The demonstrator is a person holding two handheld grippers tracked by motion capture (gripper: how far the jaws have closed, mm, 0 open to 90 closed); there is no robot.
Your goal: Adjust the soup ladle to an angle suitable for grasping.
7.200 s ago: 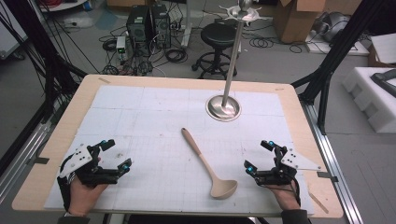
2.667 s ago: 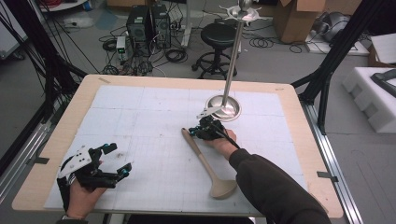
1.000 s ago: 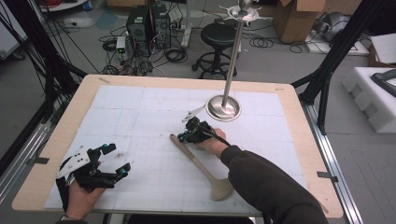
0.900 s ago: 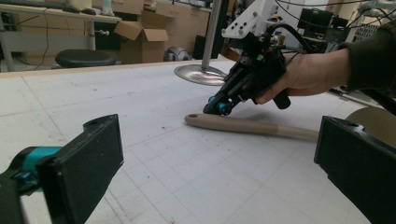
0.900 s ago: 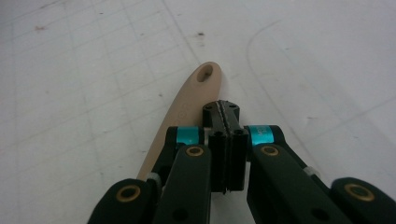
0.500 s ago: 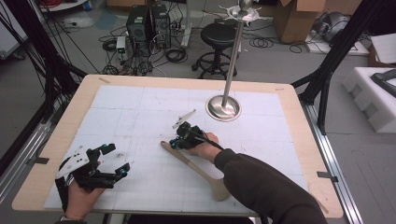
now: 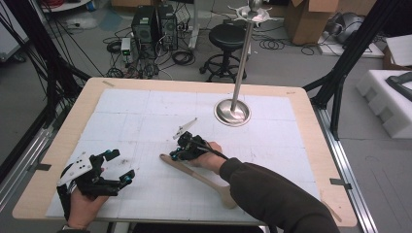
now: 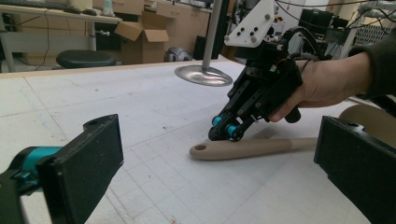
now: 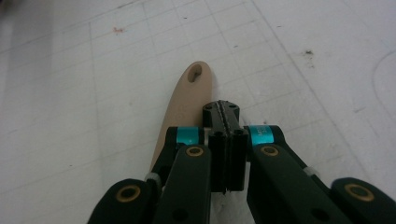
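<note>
My right gripper (image 9: 225,109) has its jaws pressed together with nothing between them, the tips just above the spoon (image 9: 184,109) handle near the end with the hole. My left gripper (image 7: 114,167) rests well apart from the spoon (image 7: 199,177), jaws spread wide and empty, on the table (image 7: 301,121).

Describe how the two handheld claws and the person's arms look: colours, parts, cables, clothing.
Both claws are black linkage frames with gold-coloured pivot pins and teal collars near the jaws. The left claw has broad flat black pads and a grey three-cornered plate on top. The right claw carries the same kind of plate, dotted with small holes, and a black cable trails back along the hand. The right arm wears a dark sleeve.
</note>
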